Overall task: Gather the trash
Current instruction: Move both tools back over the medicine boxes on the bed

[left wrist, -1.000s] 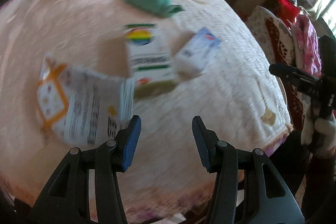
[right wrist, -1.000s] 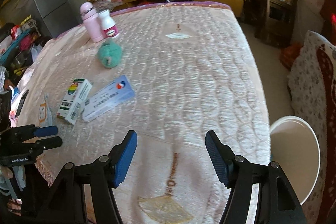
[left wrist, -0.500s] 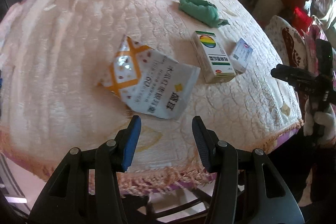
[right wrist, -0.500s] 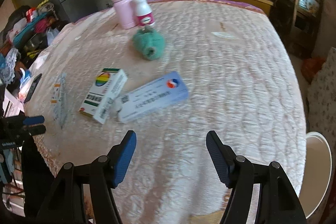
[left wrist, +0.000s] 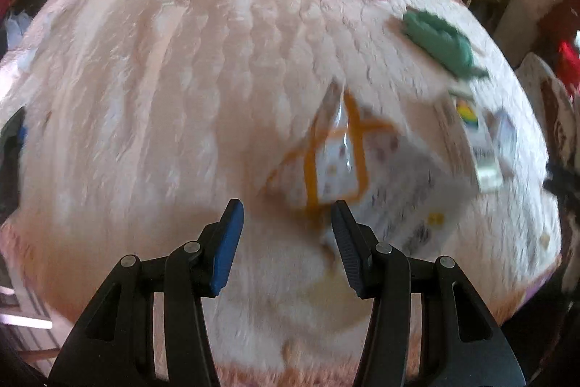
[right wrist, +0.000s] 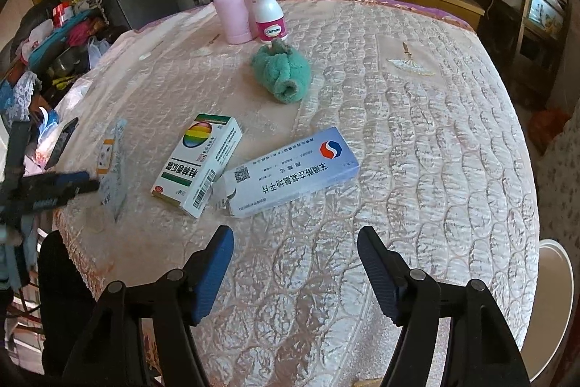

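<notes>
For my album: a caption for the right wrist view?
Open right tool hovers before two medicine boxes on a quilted table.

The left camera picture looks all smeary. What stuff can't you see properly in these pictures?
- Orange-and-white packet: left wrist view, print smeared by motion blur.
- Rainbow box: same view, blurred.
- White bucket: right wrist view, cut off by the edge, inside unseen.
- Packet again: right wrist view, seen edge-on, too thin to read.

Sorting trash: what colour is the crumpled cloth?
Teal green cloth, clearest in the right wrist view.

Both wrist views over table [right wrist: 417, 140]
</notes>
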Demonstrator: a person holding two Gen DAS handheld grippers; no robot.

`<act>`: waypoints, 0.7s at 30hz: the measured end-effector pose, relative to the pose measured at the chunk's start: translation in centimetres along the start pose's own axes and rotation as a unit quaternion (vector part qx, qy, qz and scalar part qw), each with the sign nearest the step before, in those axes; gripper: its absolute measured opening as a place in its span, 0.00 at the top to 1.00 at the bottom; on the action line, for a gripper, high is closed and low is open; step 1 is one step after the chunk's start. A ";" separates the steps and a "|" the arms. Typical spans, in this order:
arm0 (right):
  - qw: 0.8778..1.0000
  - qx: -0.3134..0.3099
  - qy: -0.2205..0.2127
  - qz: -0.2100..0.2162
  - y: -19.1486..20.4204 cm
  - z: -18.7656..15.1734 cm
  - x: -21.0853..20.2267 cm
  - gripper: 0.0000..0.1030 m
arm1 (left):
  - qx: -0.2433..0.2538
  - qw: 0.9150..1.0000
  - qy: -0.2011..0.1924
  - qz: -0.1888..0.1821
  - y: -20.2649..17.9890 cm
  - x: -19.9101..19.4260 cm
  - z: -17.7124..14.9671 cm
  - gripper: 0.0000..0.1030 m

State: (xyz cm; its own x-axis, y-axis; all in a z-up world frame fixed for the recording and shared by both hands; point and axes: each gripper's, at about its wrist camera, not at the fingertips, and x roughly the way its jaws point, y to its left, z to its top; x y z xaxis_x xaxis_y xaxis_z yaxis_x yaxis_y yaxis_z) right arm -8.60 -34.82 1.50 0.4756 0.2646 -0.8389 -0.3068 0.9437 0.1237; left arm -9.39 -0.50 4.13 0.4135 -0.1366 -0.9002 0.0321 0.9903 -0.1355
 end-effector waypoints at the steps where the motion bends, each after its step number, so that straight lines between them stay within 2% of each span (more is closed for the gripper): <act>1: 1.000 0.001 0.001 -0.001 0.0 0.0 0.1 0.33 | -0.001 1.000 -0.006 -0.007 -0.2 0.3 0.8 0.53; 5: 1.000 0.011 0.008 -0.002 -0.2 0.1 0.8 0.33 | 0.006 0.999 -0.034 -0.028 -1.3 1.0 3.7 0.53; 8: 1.000 0.016 0.013 -0.001 -0.2 0.3 1.1 0.33 | 0.003 0.997 -0.040 -0.064 -2.0 1.7 5.3 0.53; 10: 1.000 0.016 0.014 -0.001 0.1 0.4 1.3 0.33 | 0.006 0.996 -0.044 -0.072 -2.5 1.9 5.9 0.53; 13: 1.000 0.013 0.015 0.000 0.4 0.5 1.3 0.33 | 0.011 0.995 -0.046 -0.085 -3.0 0.8 5.8 0.53; 21: 1.000 0.018 0.017 0.010 0.8 1.0 2.2 0.32 | 0.027 0.997 -0.036 -0.069 -1.1 -2.0 3.3 0.53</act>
State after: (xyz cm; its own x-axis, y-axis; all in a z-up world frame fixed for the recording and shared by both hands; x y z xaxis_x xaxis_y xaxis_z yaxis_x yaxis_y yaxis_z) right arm -7.00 -33.30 0.28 0.4416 0.2768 -0.8534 -0.2855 0.9451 0.1588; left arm -7.20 -1.20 7.45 0.4650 -0.2716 -0.8426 0.1421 0.9623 -0.2317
